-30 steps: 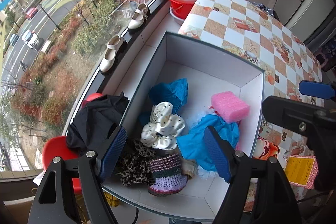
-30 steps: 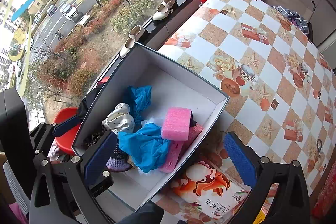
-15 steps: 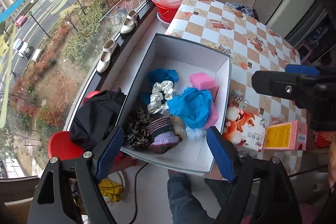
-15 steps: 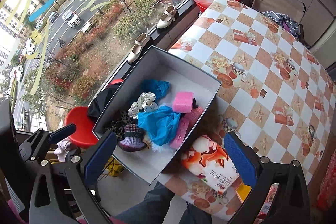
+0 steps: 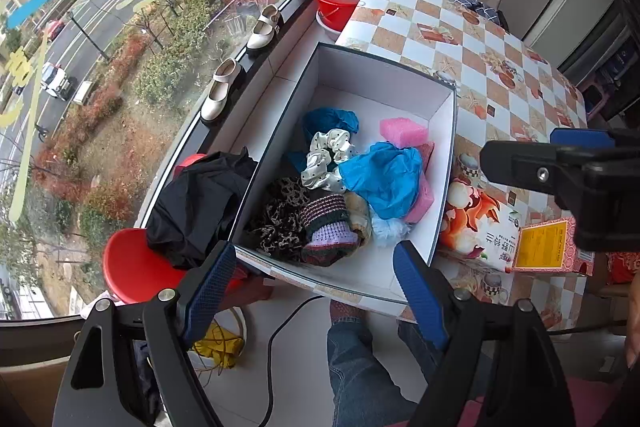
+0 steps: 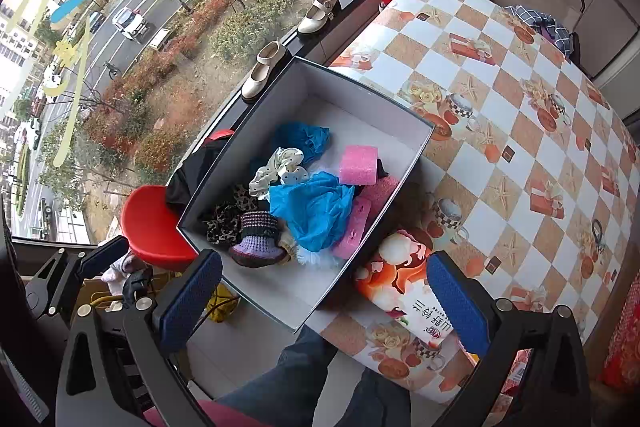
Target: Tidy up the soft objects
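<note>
Both tools agape, empty | left tool (image 5: 310, 281) | right tool (image 6: 324, 291) | above box (image 6: 362, 89) holding soft objects (image 6: 312, 207)

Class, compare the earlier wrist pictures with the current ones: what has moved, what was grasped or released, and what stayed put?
Both grippers pulled up and back from the box: it looks smaller now, and the person's jeans and the floor have come into view. The left gripper and right gripper are open and empty; nothing was grasped or released. The blue cloth, pink sponge, knitted hat and scrunchie lie as before.
</note>
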Action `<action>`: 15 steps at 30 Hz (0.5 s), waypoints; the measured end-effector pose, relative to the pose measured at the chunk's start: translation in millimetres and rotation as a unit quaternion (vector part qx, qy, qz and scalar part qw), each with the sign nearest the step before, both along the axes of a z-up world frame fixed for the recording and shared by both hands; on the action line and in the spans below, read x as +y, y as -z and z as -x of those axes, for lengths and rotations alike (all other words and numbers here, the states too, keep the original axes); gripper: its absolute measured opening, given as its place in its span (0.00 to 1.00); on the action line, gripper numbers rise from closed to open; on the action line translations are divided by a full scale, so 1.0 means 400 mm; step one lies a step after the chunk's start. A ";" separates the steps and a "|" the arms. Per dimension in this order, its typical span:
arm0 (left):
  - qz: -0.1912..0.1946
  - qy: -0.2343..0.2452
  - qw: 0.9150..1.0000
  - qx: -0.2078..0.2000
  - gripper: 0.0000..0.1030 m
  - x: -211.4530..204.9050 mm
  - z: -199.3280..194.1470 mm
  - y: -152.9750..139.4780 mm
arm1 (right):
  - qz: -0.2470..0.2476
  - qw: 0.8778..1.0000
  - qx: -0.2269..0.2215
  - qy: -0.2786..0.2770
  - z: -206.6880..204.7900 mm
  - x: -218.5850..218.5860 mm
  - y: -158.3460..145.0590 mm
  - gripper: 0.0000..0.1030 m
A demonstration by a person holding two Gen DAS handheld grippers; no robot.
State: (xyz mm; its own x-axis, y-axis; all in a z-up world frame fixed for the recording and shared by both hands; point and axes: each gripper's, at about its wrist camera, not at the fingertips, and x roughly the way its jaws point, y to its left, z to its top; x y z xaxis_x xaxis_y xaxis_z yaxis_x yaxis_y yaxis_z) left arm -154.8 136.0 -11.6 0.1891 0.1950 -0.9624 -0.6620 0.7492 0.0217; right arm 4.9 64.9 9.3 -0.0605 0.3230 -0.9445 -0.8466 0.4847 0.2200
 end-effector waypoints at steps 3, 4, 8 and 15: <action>0.000 0.002 1.000 0.001 0.81 -0.002 0.000 0.000 | 0.002 1.000 0.001 0.001 0.003 0.000 0.003 1.00; 0.000 0.003 1.000 0.001 0.81 -0.002 0.001 -0.001 | 0.002 1.000 0.002 0.001 0.003 0.000 0.003 1.00; 0.001 0.001 1.000 0.001 0.81 -0.003 0.001 -0.001 | 0.002 1.000 0.001 0.000 0.002 0.001 0.003 1.00; 0.004 0.006 1.000 0.000 0.81 -0.004 0.002 -0.001 | 0.004 1.000 0.004 -0.002 0.012 0.002 0.010 1.00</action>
State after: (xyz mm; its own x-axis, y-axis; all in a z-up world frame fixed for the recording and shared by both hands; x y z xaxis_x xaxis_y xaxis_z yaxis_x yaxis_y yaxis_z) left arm -155.6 134.3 -11.3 0.1911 0.1856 -0.9639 -0.6536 0.7567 0.0161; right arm 0.2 65.8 5.1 -0.0681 0.3143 -0.9469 -0.8466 0.4840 0.2216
